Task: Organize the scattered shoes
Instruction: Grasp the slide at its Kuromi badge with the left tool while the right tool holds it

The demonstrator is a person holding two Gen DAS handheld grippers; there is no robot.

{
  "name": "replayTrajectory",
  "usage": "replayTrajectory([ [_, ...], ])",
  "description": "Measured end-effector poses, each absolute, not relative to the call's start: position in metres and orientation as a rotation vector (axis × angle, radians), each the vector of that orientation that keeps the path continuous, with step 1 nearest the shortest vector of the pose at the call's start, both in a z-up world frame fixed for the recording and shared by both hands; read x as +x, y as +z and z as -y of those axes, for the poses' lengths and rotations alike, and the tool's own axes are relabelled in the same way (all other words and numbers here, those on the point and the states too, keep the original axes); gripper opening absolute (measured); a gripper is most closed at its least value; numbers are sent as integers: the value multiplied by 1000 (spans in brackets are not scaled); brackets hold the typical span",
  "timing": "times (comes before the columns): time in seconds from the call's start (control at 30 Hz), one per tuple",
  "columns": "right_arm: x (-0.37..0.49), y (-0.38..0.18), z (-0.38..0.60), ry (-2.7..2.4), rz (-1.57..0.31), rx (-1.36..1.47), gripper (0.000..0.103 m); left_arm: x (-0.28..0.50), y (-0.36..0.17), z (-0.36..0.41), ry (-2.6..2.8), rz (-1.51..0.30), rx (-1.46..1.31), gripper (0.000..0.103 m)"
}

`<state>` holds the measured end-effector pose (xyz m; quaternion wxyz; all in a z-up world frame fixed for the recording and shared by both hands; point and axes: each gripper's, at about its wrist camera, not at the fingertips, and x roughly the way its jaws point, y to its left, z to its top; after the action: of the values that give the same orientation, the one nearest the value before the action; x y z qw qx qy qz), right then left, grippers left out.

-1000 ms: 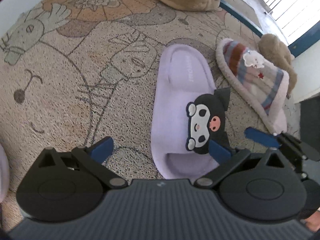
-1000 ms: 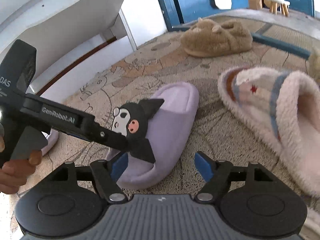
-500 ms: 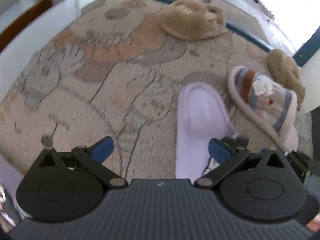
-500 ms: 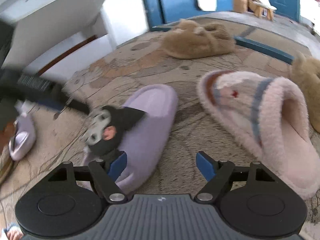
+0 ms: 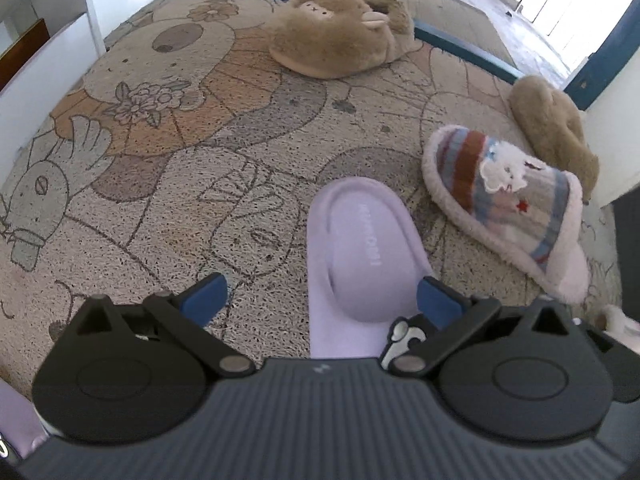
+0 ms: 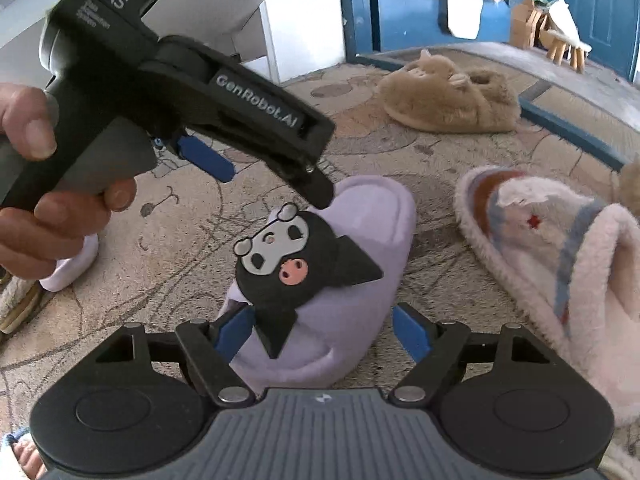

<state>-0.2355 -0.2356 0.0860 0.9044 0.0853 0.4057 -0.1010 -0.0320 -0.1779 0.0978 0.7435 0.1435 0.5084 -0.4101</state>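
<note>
A lilac slipper (image 6: 360, 248) with a black cartoon charm (image 6: 292, 268) lies on the patterned mat (image 5: 168, 168). My right gripper (image 6: 320, 332) is open, its blue pads (image 6: 412, 334) straddling the slipper's strap end; the right pad stands slightly clear of it. In the left wrist view the same lilac slipper (image 5: 360, 248) lies under my open left gripper (image 5: 320, 300), with one pad (image 5: 438, 304) over its strap. A hand holds the left gripper (image 6: 274, 186) above the slipper, not touching it. A second lilac slipper (image 6: 68, 268) shows partly behind that hand.
A striped fluffy slipper (image 5: 508, 200) lies right beside the lilac one. One brown plush slipper (image 5: 336, 40) rests at the mat's far edge, another (image 5: 556, 132) by the right wall. White furniture (image 5: 36, 80) borders the left. A blue threshold (image 5: 460, 46) runs behind.
My left gripper has lifted off the charm and drawn back, now hovering above the slipper. The right gripper has shifted so both pads flank the slipper's strap end.
</note>
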Motion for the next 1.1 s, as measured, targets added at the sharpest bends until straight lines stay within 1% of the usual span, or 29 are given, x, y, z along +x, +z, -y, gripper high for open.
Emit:
replayTrajectory([
  [0.23, -241, 73, 242, -268, -887, 182, 81, -17, 92, 190, -861, -1143, 324, 103],
  [0.43, -236, 73, 237, -260, -895, 183, 82, -24, 79, 203, -850, -1161, 425, 103],
  [0.77, -226, 79, 226, -226, -890, 187, 82, -31, 79, 203, -902, -1195, 386, 103],
  [0.97, -221, 81, 221, -214, -879, 229, 82, -32, 89, 200, -955, -1158, 319, 103],
  [1.1, -218, 80, 222, -228, -879, 233, 82, -33, 96, 201, -987, -1121, 324, 103],
])
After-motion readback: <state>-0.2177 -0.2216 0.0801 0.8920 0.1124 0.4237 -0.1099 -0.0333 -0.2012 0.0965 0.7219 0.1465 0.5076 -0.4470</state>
